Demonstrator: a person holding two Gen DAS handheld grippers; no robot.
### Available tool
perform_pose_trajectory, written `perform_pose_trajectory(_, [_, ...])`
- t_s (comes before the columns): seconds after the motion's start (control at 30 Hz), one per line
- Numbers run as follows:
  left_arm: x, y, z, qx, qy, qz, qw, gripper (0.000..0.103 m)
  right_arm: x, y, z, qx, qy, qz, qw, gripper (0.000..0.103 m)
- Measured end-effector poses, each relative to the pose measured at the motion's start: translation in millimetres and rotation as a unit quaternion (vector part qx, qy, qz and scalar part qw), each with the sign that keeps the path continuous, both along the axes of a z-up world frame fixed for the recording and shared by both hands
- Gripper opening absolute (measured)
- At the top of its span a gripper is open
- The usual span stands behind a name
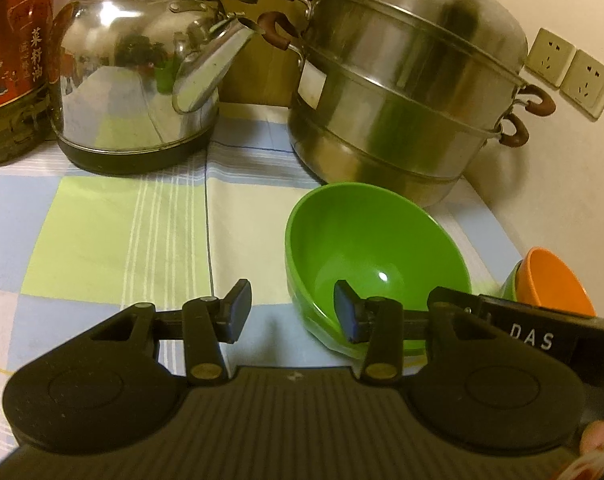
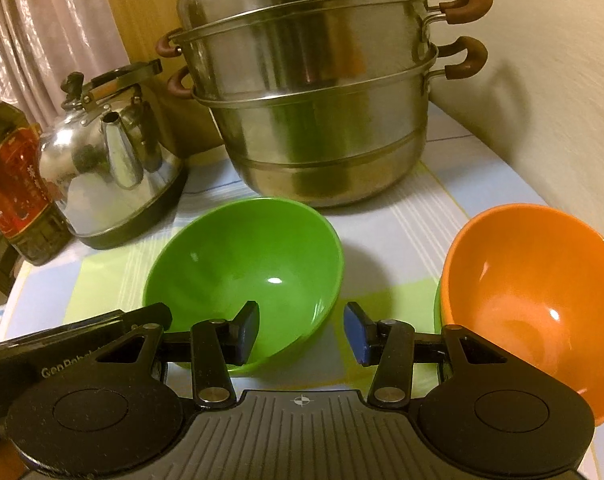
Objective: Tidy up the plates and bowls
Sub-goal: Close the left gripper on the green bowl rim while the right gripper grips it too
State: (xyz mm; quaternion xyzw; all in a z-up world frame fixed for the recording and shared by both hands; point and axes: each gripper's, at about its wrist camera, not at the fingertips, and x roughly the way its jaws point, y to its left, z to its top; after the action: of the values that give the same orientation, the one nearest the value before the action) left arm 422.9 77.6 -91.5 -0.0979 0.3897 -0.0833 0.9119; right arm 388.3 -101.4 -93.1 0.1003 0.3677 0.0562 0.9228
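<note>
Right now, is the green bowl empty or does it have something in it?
Empty. The green bowl sits open side up on the cloth, and both views show only its bare, shiny inside.

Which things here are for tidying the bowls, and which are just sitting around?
For the job: green bowl, orange bowl, left gripper, right gripper.
Just there: kettle, steamer pot, oil bottle, wall sockets.

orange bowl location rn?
Orange bowl sits at the right edge of both views, nested in a green one, right of the green bowl, before the steamer pot.
</note>
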Motion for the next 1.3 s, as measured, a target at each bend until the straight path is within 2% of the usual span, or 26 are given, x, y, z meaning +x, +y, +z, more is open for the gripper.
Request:
perform_pose_trajectory(0.2, [1, -4, 0, 0.01, -0.005, -0.003, 0.9999, 0.041, 4, 0, -4, -0.003, 0.011, 0.004, 1.0, 0.047])
perform_pose_trajectory(0.4, [2, -8, -1, 0.015, -0.007, -0.007, 0.9998, 0.036, 8, 1, -7, -0.008, 0.013, 0.011, 1.0, 0.047])
perform_pose_trajectory(0.63, [3, -6, -3, 0.012, -0.006, -0.007, 0.9999, 0.033, 4, 0, 0, -0.022, -0.014, 0.001, 1.0, 0.047])
perform_pose_trajectory(0.77, [4, -5, -3, 0.01, -0.008, -0.006, 0.9999, 0.031, 7, -4, -1, -0.023, -0.009, -0.003, 1.0, 0.047])
perform_pose_trajectory(0.87, [6, -5, -4, 0.009, -0.008, -0.008, 0.9999, 0.027, 6, -2, -3, -0.034, -0.008, -0.002, 0.999, 0.047])
perform_pose_trajectory(1.0, [8, -9, -2, 0.014, -0.01, -0.019, 0.9997, 0.016, 7, 1, -4, -0.046, -0.005, 0.0, 0.999, 0.047])
perform_pose_trajectory(1.13, [7, -8, -1, 0.023, -0.006, -0.019, 0.9995, 0.014, 9, 4, -4, -0.054, -0.006, 0.007, 0.999, 0.047])
perform_pose_trajectory(1.3, [2, 8, 2, 0.017, 0.009, -0.006, 0.9998, 0.01, 12, 8, -7, -0.049, 0.0, 0.02, 0.999, 0.047])
